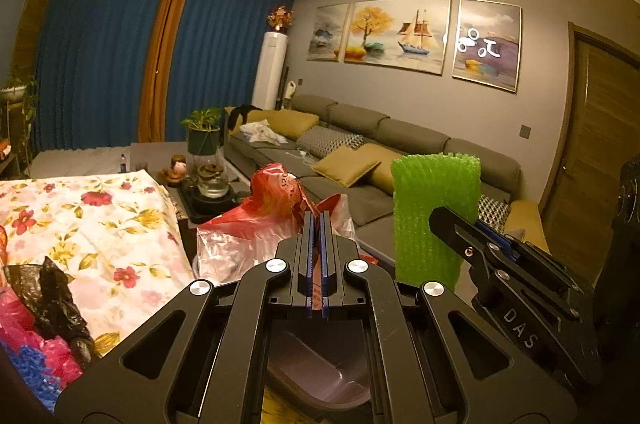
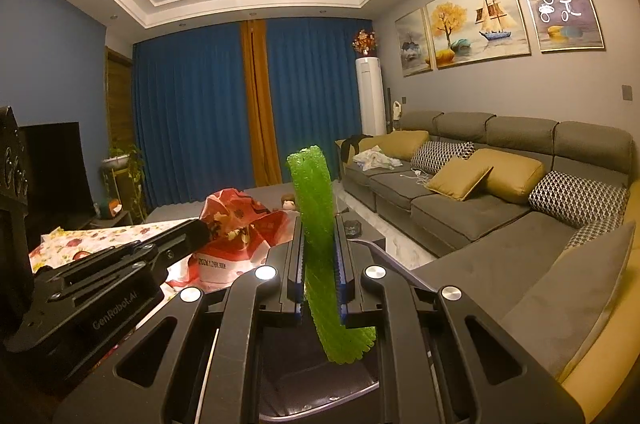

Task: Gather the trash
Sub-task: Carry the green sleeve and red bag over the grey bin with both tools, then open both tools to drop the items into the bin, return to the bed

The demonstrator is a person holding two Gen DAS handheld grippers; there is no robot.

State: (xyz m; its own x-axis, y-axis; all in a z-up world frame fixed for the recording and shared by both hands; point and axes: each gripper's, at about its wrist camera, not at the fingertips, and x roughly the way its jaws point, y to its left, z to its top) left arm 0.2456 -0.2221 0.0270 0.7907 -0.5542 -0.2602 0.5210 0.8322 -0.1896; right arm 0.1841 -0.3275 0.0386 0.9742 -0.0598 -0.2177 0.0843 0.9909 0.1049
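Note:
My left gripper (image 1: 318, 220) is shut on a red and clear plastic bag (image 1: 264, 216), which bulges out ahead of its fingers; the same plastic bag (image 2: 236, 228) shows in the right wrist view at the tip of the left gripper (image 2: 206, 230). My right gripper (image 2: 318, 224) is shut on a green foam net sleeve (image 2: 314, 192), held upright, its lower end curling out below the jaws. That green sleeve (image 1: 434, 212) stands to the right of the bag in the left wrist view, with the right gripper (image 1: 444, 220) behind it. A dark bin (image 1: 320, 372) lies below both grippers.
A table with a floral cloth (image 1: 92, 224) is at the left, with a black bag (image 1: 48, 300) and pink and blue wrappers (image 1: 36, 356) at its near edge. A tea tray with a glass pot (image 1: 212, 184) stands beyond. A grey sofa (image 2: 480, 200) runs along the right.

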